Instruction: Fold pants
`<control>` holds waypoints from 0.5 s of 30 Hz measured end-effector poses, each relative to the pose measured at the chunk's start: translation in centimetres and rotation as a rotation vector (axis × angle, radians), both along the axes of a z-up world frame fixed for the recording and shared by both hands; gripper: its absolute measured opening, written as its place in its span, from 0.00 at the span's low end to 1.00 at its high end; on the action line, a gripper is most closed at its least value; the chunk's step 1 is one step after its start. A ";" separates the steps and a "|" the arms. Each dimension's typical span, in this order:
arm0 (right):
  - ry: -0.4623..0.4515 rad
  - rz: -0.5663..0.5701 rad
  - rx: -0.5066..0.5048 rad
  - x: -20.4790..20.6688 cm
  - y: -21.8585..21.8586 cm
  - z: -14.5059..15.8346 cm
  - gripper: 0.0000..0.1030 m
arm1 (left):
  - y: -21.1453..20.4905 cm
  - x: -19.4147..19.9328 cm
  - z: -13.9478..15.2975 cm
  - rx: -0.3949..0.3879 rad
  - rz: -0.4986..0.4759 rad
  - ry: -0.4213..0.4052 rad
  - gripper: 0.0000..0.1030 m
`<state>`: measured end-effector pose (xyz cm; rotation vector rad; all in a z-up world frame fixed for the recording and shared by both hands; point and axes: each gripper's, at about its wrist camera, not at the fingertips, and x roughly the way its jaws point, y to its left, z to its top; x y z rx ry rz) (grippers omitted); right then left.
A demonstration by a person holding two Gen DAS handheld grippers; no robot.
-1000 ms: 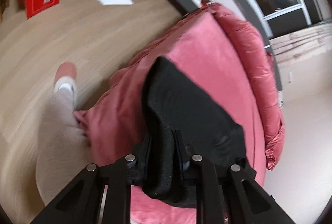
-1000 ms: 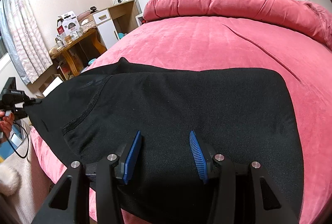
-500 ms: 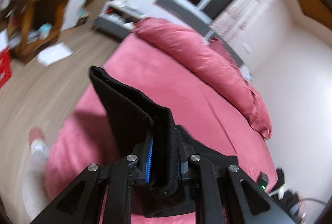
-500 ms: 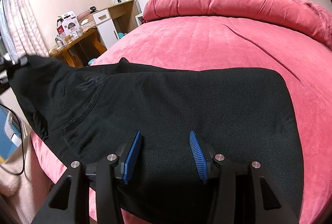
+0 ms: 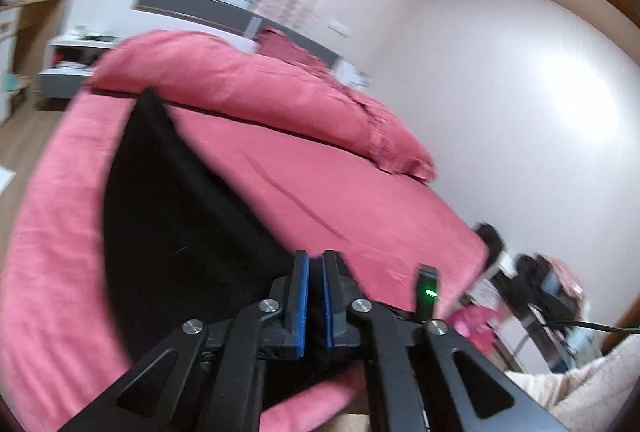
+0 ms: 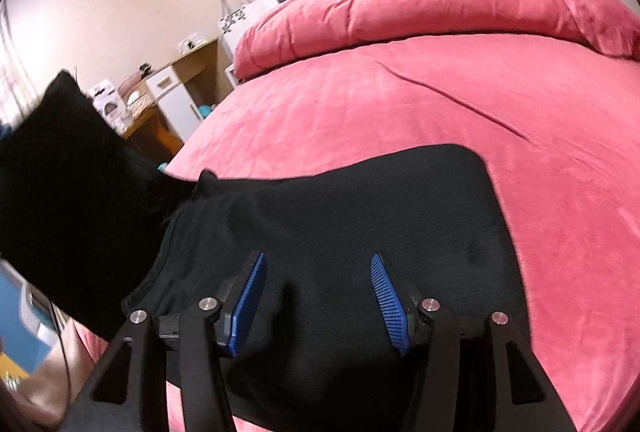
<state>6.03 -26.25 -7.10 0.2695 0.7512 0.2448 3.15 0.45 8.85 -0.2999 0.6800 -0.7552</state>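
Black pants [image 6: 360,216] lie spread across the near part of a pink bed [image 6: 400,103]. Their left end [image 6: 68,167] is lifted high off the bed and blurred. In the left wrist view the pants [image 5: 172,232] run up from the bed as a taut black sheet to my left gripper [image 5: 314,260]. Its blue pads are nearly together, pinching a thin edge of the cloth. My right gripper [image 6: 318,264] hovers just over the flat middle of the pants. Its jaws are opening and its pads press on nothing.
A rolled pink duvet [image 6: 440,3] lies along the head of the bed. A wooden desk with boxes [image 6: 172,91] stands to the left of the bed. In the left wrist view, dark clutter [image 5: 536,284] and a person's light trouser leg [image 5: 580,384] are at the right.
My left gripper has swung up and over the bed, carrying the pants' end higher, and its pads have drawn closer. The right gripper shifted slightly, tilted, and its jaws widened.
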 end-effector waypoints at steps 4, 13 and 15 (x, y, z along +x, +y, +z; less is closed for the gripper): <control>0.005 -0.042 0.071 0.1 -1.5 0.5 0.54 | -5.7 0.6 -1.5 0.064 -0.131 0.002 0.05; -0.003 0.026 0.130 0.2 -0.6 1.5 0.63 | -5.6 1.4 -6.4 0.009 -0.102 0.171 0.06; 0.012 0.060 0.171 0.4 0.2 1.4 0.68 | -3.0 0.8 -5.5 -0.012 -0.037 0.114 0.14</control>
